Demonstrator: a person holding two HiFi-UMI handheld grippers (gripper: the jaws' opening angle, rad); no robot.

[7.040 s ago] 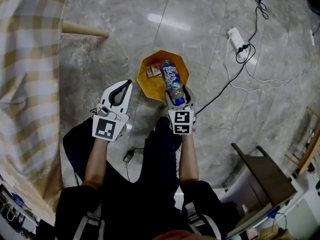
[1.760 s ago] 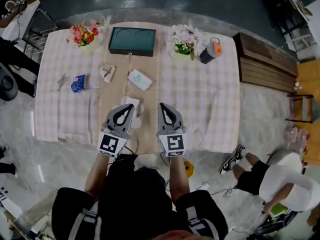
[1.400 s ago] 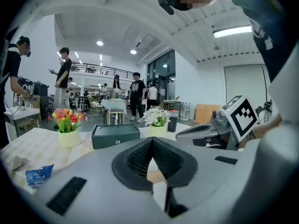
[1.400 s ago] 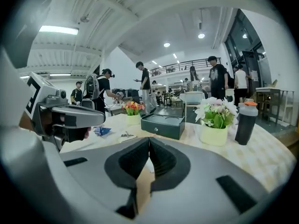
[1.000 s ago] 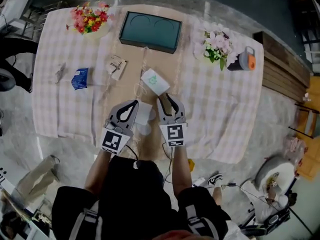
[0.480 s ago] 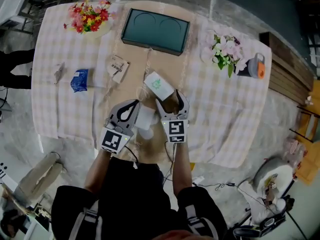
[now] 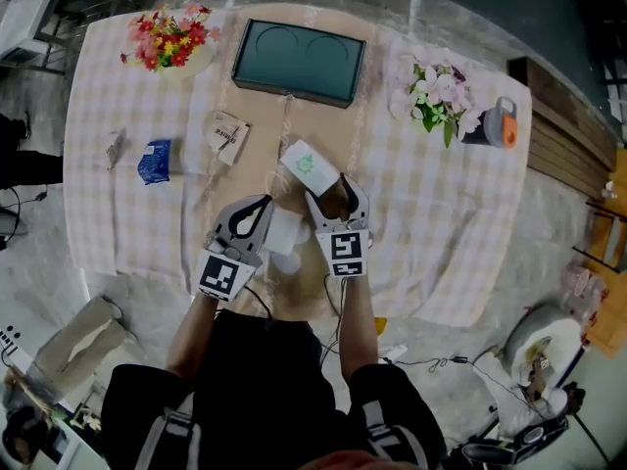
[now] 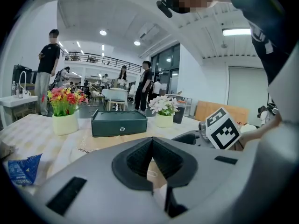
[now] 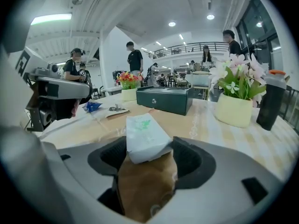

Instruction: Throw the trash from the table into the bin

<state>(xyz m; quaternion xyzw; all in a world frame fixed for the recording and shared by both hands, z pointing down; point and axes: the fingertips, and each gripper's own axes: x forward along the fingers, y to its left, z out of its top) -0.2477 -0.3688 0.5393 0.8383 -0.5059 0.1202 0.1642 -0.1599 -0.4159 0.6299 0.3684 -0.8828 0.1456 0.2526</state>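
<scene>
A white packet with green print (image 7: pixel 306 163) lies on the tan runner, and its near end sits between the jaws of my right gripper (image 7: pixel 334 190). Those jaws stand wide and are closing, with the pads clear of the packet (image 9: pixel 141 133). Left of it, over a white tissue (image 7: pixel 283 233), my left gripper (image 7: pixel 254 205) is shut with nothing in it. A brown paper wrapper (image 7: pixel 228 135), a blue wrapper (image 7: pixel 154 160) and a small grey scrap (image 7: pixel 116 147) lie further left on the checked cloth. The bin cannot be made out.
At the far side of the table stand a dark green box (image 7: pixel 299 62), red flowers (image 7: pixel 167 42), white flowers (image 7: pixel 439 91) and a grey bottle with an orange lid (image 7: pixel 495 125). A wooden bench (image 7: pixel 558 140) lies to the right. People stand in the background.
My right gripper has moved forward and down to the white packet, and its jaws have opened round the packet's near end. The left gripper has stayed put.
</scene>
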